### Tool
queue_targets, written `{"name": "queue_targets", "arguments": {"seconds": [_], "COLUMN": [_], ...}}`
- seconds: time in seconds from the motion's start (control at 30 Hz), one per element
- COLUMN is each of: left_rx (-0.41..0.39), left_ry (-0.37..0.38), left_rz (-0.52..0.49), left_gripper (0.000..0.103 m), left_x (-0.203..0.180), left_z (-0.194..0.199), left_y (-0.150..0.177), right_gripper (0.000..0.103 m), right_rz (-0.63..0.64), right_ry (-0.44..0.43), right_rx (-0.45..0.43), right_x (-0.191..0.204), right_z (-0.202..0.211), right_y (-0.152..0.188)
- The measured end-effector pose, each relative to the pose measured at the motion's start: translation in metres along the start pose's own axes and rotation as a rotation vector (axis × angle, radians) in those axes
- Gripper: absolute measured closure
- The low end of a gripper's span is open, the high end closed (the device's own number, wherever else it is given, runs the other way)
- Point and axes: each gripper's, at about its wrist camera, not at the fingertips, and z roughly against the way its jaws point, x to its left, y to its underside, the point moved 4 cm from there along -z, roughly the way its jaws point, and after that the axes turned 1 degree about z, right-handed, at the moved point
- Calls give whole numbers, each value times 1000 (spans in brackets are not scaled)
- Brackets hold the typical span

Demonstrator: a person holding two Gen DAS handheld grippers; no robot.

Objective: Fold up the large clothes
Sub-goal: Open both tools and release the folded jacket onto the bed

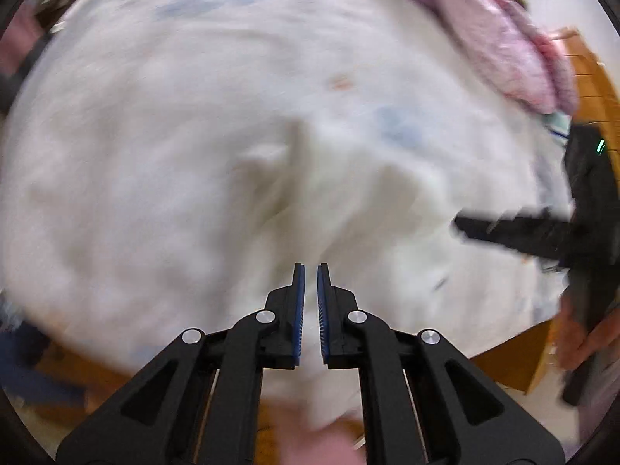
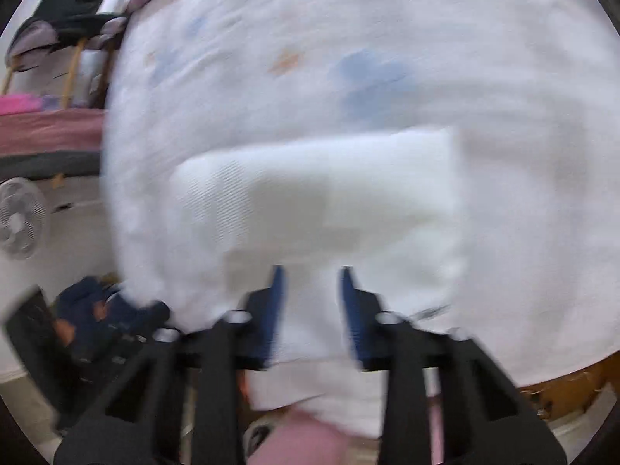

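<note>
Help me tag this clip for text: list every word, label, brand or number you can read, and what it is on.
None can be read.
White garment: only blurred blue and orange print patches, no letters.
Left gripper, right gripper: no markings visible.
Fan: no label legible.

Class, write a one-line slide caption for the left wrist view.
Left gripper, jaws nearly closed and empty, above a blurred white cloth.

A wooden worktop shows orange-brown at the lower edges. In the right wrist view a white fan stands on a pale floor, below a bed with a dark pink cover. Everything is blurred.
</note>
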Motion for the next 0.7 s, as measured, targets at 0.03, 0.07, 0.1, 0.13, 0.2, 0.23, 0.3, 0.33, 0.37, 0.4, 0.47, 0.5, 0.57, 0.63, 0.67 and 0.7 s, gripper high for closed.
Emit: {"name": "queue_targets", "arguments": {"seconds": [0.03,0.07,0.1,0.13,0.2,0.23,0.3,0.33,0.37,0.4,0.47,0.5,0.57,0.63,0.67,0.7], "left_rx": [-9,-18,-25,-20,39,73,108,103,112,115,97,109,132,184,226,277], "left_ry": [19,26,6,-34,-142,-174,-150,-128,-120,-118,-142,-128,-107,-90,-109,-153], "left_rz": [-5,-17,-43,-80,-136,-144,-149,-154,-154,-154,-166,-174,-177,-163,-156,-149], "left_gripper": [96,96,96,96,98,98,100,100,100,100,100,100,99,99,99,100], "left_x": [-11,-20,-28,-33,-29,-23,-9,-6,-4,-5,-9,-12,-15,-11,-5,6], "left_z": [-12,-26,-41,-58,-102,-122,-154,-153,-149,-141,-113,-101,-84,-81,-86,-95], "left_y": [-15,-30,-44,-56,-72,-75,-81,-84,-85,-84,-70,-55,-22,18,40,70], "right_gripper": [88,89,90,90,90,93,95,95,95,95,93,91,91,94,94,95], "right_rz": [-22,-35,-39,-30,-36,-73,-110,-124,-145,-146,-127,-130,-158,-188,-208,-209], "right_ry": [-1,-6,-3,7,-4,-25,-19,-31,-51,-70,-53,-43,-68,-72,-76,-69], "right_rx": [-13,-20,-24,-21,13,54,78,83,99,99,94,106,168,243,274,258], "right_x": [-13,-14,-20,-27,-15,-20,-30,-33,-33,-33,-36,-38,-44,-50,-53,-53], "right_z": [-1,-6,-13,-23,-60,-89,-113,-115,-111,-101,-82,-78,-79,-91,-104,-108], "right_y": [-5,-10,-17,-24,-38,-43,-49,-52,-52,-48,-28,-14,32,75,103,119]}}
